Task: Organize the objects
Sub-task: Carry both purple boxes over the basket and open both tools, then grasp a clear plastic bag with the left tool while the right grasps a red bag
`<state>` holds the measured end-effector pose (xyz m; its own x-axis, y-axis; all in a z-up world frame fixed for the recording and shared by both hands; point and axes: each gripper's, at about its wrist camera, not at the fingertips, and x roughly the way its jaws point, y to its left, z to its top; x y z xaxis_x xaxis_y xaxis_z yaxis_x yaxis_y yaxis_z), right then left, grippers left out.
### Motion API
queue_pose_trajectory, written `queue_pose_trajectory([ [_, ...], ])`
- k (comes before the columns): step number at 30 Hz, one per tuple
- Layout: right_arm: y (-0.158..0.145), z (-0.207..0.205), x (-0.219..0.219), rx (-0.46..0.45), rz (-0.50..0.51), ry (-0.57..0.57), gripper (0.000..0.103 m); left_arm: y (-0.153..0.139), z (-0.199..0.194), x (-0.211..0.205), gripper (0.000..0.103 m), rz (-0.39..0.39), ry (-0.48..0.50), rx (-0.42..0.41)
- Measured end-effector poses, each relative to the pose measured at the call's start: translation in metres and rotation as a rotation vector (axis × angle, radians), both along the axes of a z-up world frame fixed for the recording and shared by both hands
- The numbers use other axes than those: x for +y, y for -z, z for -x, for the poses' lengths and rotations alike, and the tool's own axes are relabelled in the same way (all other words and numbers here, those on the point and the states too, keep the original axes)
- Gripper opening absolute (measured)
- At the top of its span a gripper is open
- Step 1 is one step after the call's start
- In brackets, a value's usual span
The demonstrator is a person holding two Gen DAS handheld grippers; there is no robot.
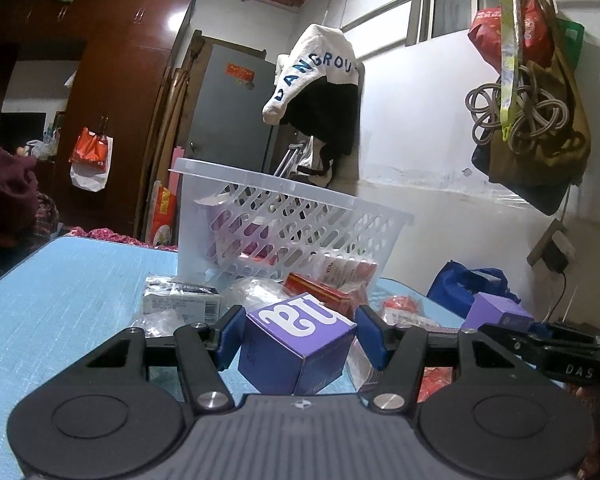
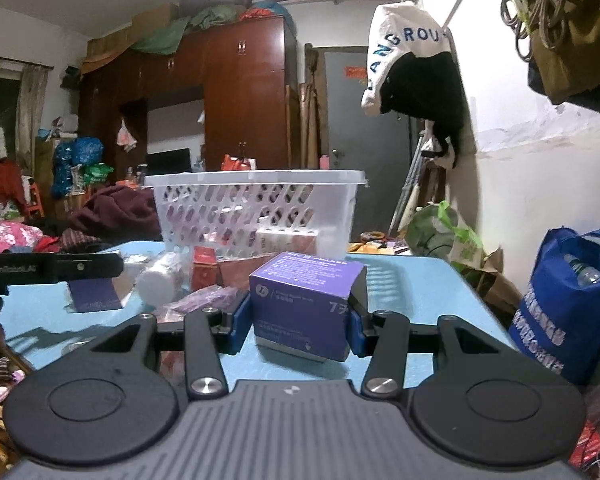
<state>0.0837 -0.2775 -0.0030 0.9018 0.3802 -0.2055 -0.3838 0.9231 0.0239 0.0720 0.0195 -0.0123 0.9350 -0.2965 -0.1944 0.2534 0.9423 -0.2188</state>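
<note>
Two purple boxes lifted, one in each gripper, facing the basket.

We hold each box clear of the pale blue table [image 2: 420,280] because the white perforated plastic basket [image 2: 256,208] just ahead is, we judge, where they belong. Our left gripper [image 1: 298,338] is clamped part-way open on a purple cardboard cube with white lettering [image 1: 300,344], tilted corner-down between the blue pads. Our right gripper [image 2: 298,320] is clenched narrower on a purple printed carton [image 2: 304,304], held nearly upright.
</note>
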Motion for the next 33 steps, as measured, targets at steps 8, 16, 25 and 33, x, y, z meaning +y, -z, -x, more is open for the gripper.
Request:
queue_pose_trajectory([
  [8,-0.078,-0.036,0.021,-0.115,-0.031,-0.132,0.051,-0.08,-0.038,0.005,0.063,0.011,0.036,-0.082],
  [16,-0.122,-0.172,0.073,0.003,0.072,-0.133,0.052,-0.142,-0.163,0.005,0.064,0.034,-0.04,0.088],
  [25,-0.103,-0.126,0.05,-0.016,0.025,-0.107,0.103,-0.112,-0.148,0.008,0.099,0.022,-0.075,0.146],
  [33,-0.015,-0.023,-0.006,0.01,-0.159,-0.118,0.103,-0.023,0.019,-0.033,0.101,-0.075,0.036,0.03],
])
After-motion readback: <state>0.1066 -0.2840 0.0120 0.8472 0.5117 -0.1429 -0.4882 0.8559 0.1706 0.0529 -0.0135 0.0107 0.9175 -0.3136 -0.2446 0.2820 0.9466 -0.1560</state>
